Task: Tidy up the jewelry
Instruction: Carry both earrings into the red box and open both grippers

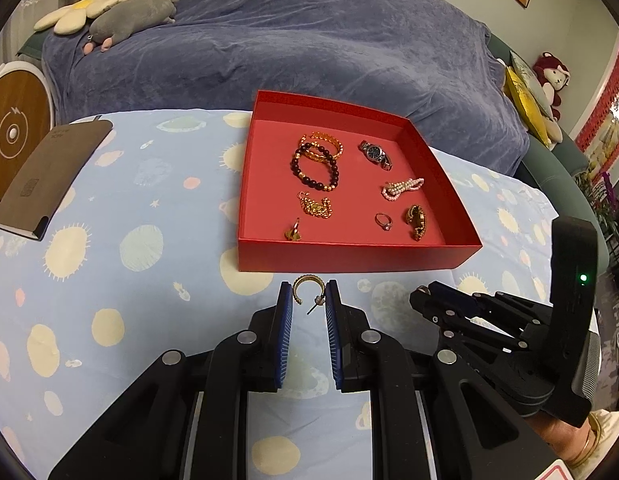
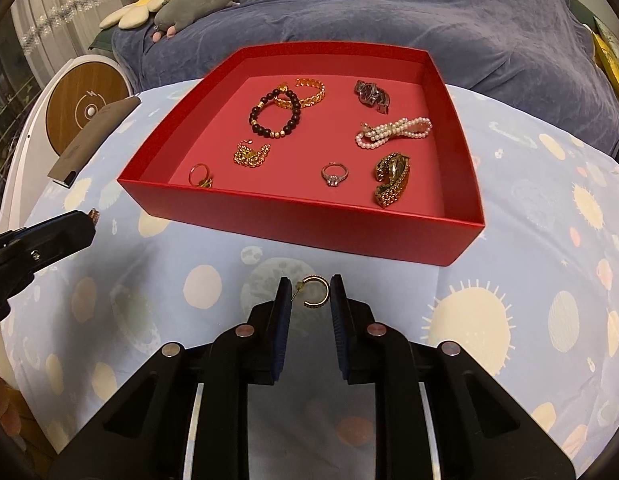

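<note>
A red box (image 1: pixel 349 256) (image 2: pixel 293 220) stands on the patterned cloth and holds several jewelry pieces: a dark bead bracelet (image 1: pixel 315 168), a watch (image 1: pixel 375 154), a pearl string (image 2: pixel 393 132) and a silver ring (image 2: pixel 334 174). My left gripper (image 1: pixel 309 290) pinches a gold hoop earring (image 1: pixel 305 290) between its fingertips, just before the box's near wall. My right gripper (image 2: pixel 309 288) pinches a second gold hoop earring (image 2: pixel 315 292) the same way. The right gripper also shows in the left wrist view (image 1: pixel 425 292), and the left one in the right wrist view (image 2: pixel 89 220).
A brown notebook (image 1: pixel 49 176) lies on the cloth at the left. A round wooden-faced device (image 2: pixel 89 110) stands beyond it. A blue-covered bed (image 1: pixel 289 40) with plush toys lies behind the table.
</note>
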Demonstrator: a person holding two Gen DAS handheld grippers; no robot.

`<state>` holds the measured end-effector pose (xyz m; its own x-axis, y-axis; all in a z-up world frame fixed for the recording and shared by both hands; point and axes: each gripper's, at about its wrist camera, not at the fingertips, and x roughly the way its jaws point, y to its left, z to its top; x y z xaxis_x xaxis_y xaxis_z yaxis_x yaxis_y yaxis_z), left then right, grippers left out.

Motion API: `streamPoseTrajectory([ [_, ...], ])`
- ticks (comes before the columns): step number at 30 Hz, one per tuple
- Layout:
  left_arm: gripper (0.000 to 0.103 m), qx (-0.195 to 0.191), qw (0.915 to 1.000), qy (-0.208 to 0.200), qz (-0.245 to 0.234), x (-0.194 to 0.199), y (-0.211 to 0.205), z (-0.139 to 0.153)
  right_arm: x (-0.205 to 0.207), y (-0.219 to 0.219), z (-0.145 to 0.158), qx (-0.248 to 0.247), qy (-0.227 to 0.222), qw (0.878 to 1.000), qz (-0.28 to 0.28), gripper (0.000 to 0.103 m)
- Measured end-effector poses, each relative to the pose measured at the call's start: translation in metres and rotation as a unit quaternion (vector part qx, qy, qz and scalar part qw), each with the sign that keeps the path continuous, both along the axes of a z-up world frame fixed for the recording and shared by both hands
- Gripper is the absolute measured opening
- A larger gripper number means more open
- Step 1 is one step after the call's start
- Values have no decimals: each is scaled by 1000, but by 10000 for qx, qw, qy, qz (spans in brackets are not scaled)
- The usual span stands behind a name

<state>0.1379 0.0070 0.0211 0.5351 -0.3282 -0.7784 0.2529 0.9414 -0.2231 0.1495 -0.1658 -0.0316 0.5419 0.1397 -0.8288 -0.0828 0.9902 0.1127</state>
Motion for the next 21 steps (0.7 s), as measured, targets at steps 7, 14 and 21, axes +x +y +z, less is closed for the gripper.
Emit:
streamPoseTrajectory([
  [7,14,-80,9997,-212,-40,12,-19,18,-1,-21,45,304,-425,9985,-158,19],
  [14,14,-117,9993,-366,36,47,-36,28,27,-35,75,394,-707,9963,-300,19],
  [21,14,-144,9995,-262,65,93,-50,16,63,-43,66,555,-526,9961,-434,19],
])
